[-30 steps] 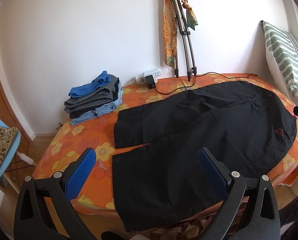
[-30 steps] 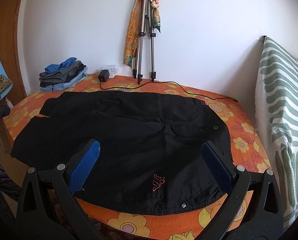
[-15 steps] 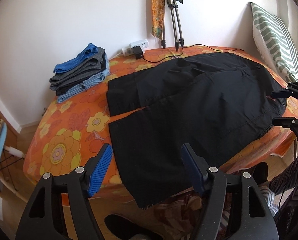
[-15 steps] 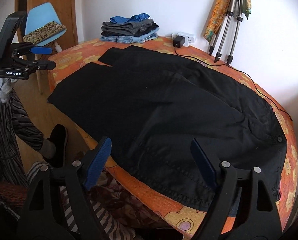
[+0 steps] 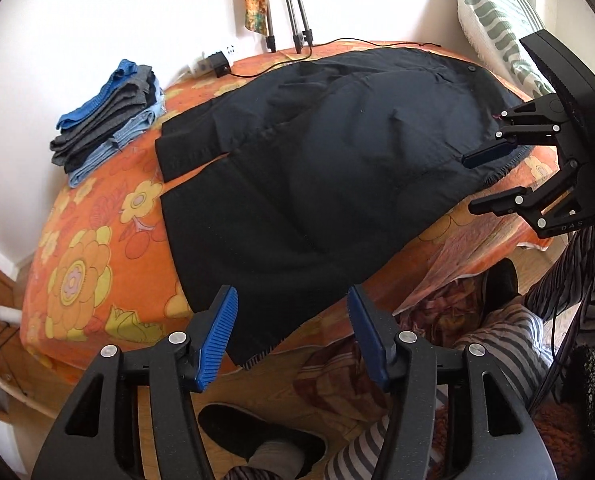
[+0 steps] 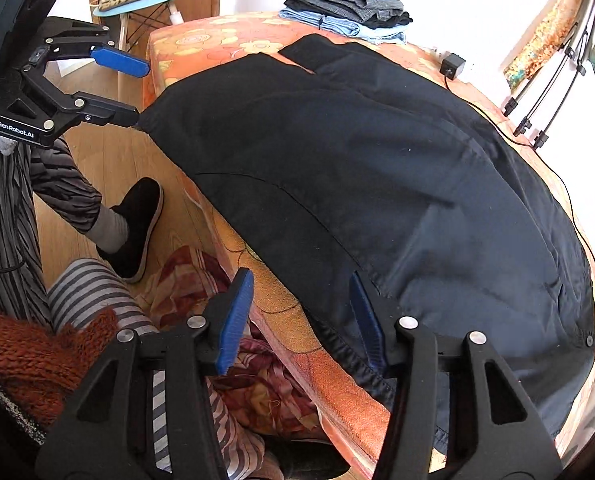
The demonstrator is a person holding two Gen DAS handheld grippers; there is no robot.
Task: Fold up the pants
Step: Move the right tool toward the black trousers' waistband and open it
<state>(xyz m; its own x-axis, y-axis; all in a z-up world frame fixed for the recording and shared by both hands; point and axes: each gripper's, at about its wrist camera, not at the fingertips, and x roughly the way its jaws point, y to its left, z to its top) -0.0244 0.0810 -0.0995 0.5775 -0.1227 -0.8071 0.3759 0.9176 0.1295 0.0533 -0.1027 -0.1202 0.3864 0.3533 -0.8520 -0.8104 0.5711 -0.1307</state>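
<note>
Between both grippers' half-closed jaws, nothing pinched yet: black pants [image 5: 317,152] lie flat ahead. Left gripper [image 5: 291,336] at leg hem, right gripper [image 6: 301,320] at waistband, jaws just narrowing. Bite fabric fully, lift evenly.

Both views bright, daylit, colours saturated. White wall [image 5: 97,20] close to blown out along the top of the left wrist view; upper right of the right wrist view fully overexposed, tripod [image 6: 553,76] legs thin against the glare. Black pants [image 5: 317,152] underexposed, folds barely readable, a faint bluish sheen on the right half in the right wrist view. Shadows soft, darkest under the bed edge near the lower centre. Strong fisheye bend: bed [image 5: 77,276] bulges, black vignette in all corners. Focus sharp at centre, slight smear toward the rims. No motion blur visible.
</note>
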